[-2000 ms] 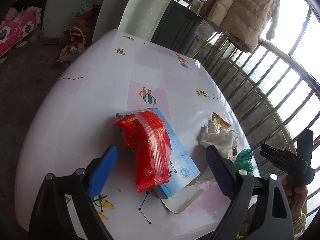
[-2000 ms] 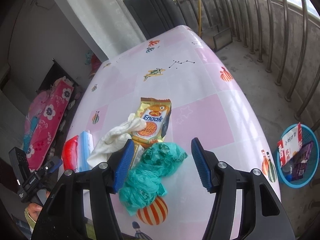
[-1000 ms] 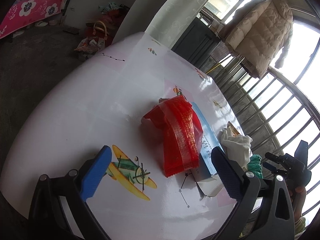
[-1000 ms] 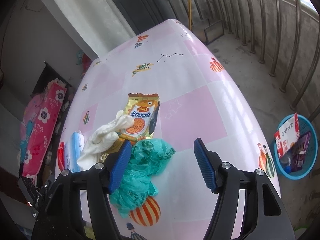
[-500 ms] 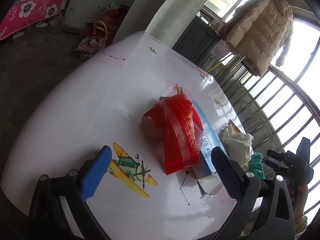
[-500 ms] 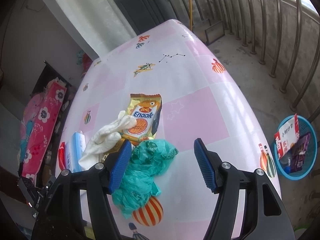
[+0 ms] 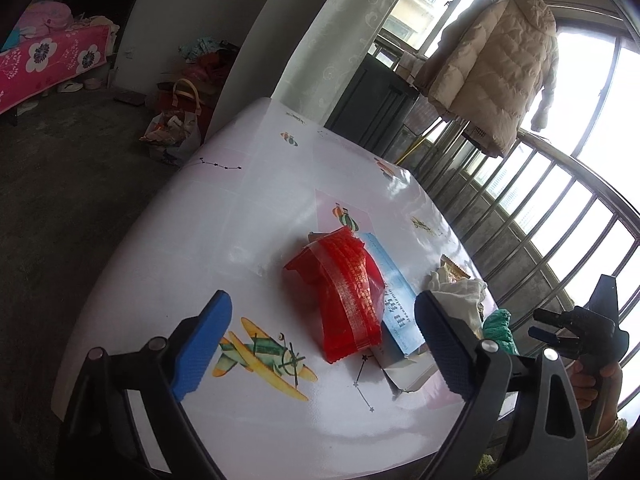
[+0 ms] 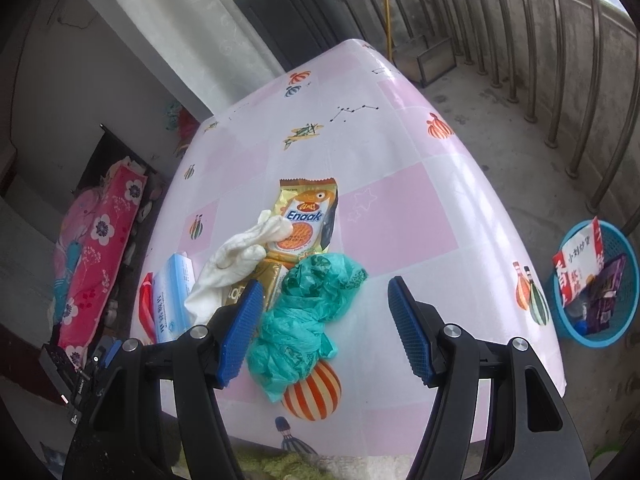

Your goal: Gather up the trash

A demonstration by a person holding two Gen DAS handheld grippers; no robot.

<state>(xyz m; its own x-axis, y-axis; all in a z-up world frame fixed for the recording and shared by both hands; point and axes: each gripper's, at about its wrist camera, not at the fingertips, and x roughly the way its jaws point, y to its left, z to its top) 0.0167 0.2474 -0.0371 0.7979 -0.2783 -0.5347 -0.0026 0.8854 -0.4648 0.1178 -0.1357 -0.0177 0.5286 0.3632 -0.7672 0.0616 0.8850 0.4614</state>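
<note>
A red mesh-patterned wrapper point(image 7: 348, 300) lies half on a flat blue box point(image 7: 394, 312) on the pink-and-white table point(image 7: 248, 232). My left gripper point(image 7: 322, 320) hovers just short of it. Its jaws are closing, and the wrapper's near end sits between the pads, which do not touch it. My right gripper point(image 8: 325, 292) is open over a crumpled teal plastic bag point(image 8: 308, 320), which lies nearer its left pad. Beyond the bag are a gold Enaak snack wrapper point(image 8: 306, 216) and a crumpled white cloth point(image 8: 236, 260).
A blue basket point(image 8: 624, 320) holding wrappers stands on the floor right of the table, near the railing bars point(image 8: 592, 60). A hand holds the right gripper point(image 7: 560, 328) at the table's right edge. A dark cabinet point(image 7: 372, 96) stands past the far end.
The left gripper's pads have drawn slightly closer together and its view has lifted a little. The right wrist view is almost the same, and the trash has not moved.
</note>
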